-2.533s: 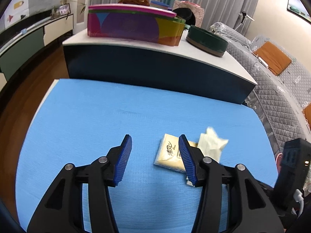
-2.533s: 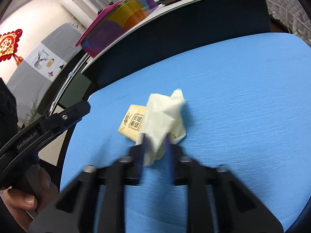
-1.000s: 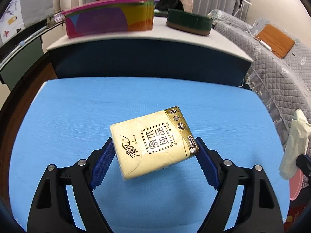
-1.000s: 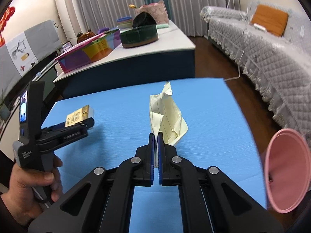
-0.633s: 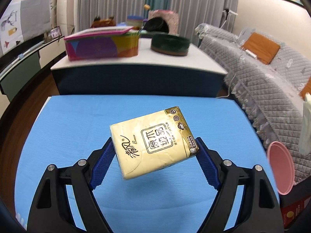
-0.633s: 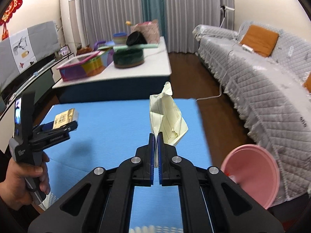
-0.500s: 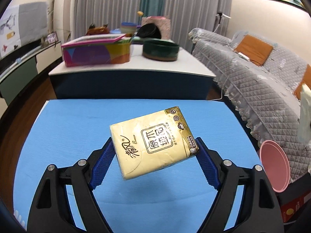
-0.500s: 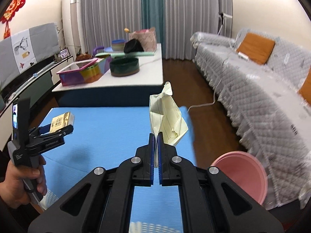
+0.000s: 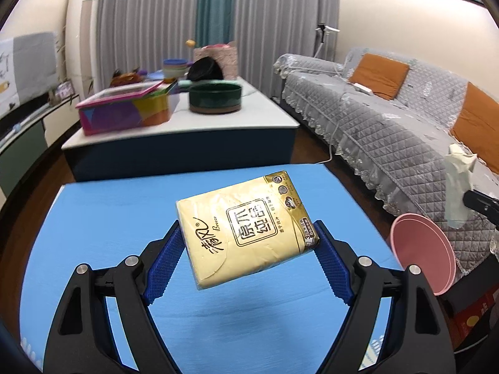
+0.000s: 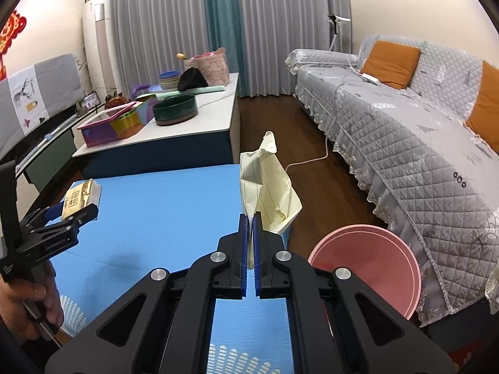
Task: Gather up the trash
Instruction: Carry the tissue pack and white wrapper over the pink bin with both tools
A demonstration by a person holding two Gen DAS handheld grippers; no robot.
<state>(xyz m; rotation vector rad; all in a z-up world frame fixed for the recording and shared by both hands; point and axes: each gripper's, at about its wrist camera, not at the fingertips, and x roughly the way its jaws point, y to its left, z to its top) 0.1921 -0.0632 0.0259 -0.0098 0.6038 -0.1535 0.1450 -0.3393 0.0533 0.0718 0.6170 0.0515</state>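
Left gripper [image 9: 248,257] clamps a yellow tissue pack [image 9: 246,227] by its ends above the blue table [image 9: 109,212], long axis spanning the jaws, tilted up to the right. Right gripper [image 10: 249,233] pinches crumpled lined paper [image 10: 265,187] by its bottom edge, standing upright. Thin pinch could slip short of the pink bin [image 10: 368,261], probably floor-standing; its base is hidden.

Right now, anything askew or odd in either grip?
The tissue pack sits tilted in the left tongs, pinched by its lower edges only. The crumpled yellow paper hangs from one corner in the shut right tongs. Nothing spilled.
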